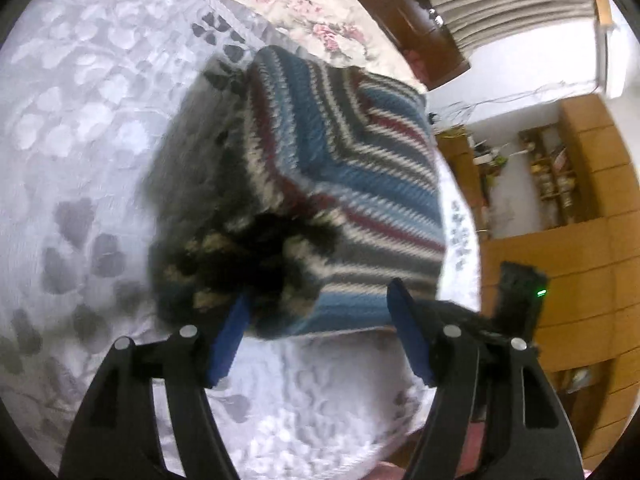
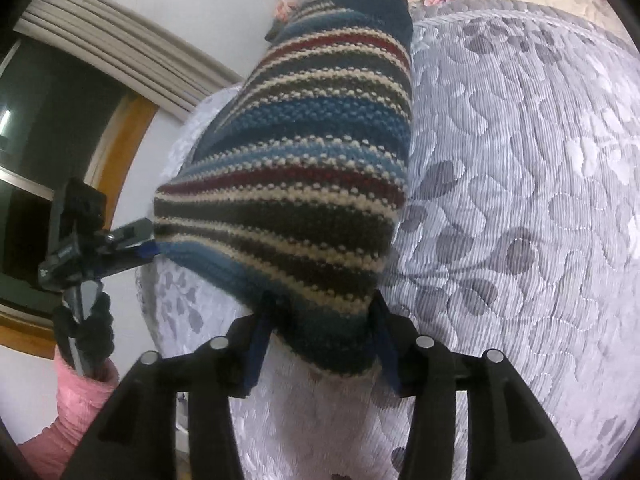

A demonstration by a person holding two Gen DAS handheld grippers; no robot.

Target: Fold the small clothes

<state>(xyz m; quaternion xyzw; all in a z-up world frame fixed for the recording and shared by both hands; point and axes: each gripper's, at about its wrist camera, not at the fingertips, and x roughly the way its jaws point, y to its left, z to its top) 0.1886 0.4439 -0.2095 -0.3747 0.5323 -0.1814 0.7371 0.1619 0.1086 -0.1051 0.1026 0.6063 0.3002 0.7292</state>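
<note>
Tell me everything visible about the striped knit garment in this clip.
The striped knit garment is chunky wool-like knit in blue, cream, dark grey and red bands. It is partly lifted above the quilted grey bedspread, folded over itself. The right hand-held gripper brackets its lower corner; the left hand-held gripper has one finger at another edge, jaws apart.

A sweater (image 1: pixel 340 152) lies on a bed (image 1: pixel 80 120), near its edge. The left gripper (image 1: pixel 320 320) is at one corner of the sweater, the right gripper (image 2: pixel 320 332) at another, with cloth between its fingers. A quilt (image 1: pixel 304 4) lies at the bed's far end, behind the sweater.
</note>
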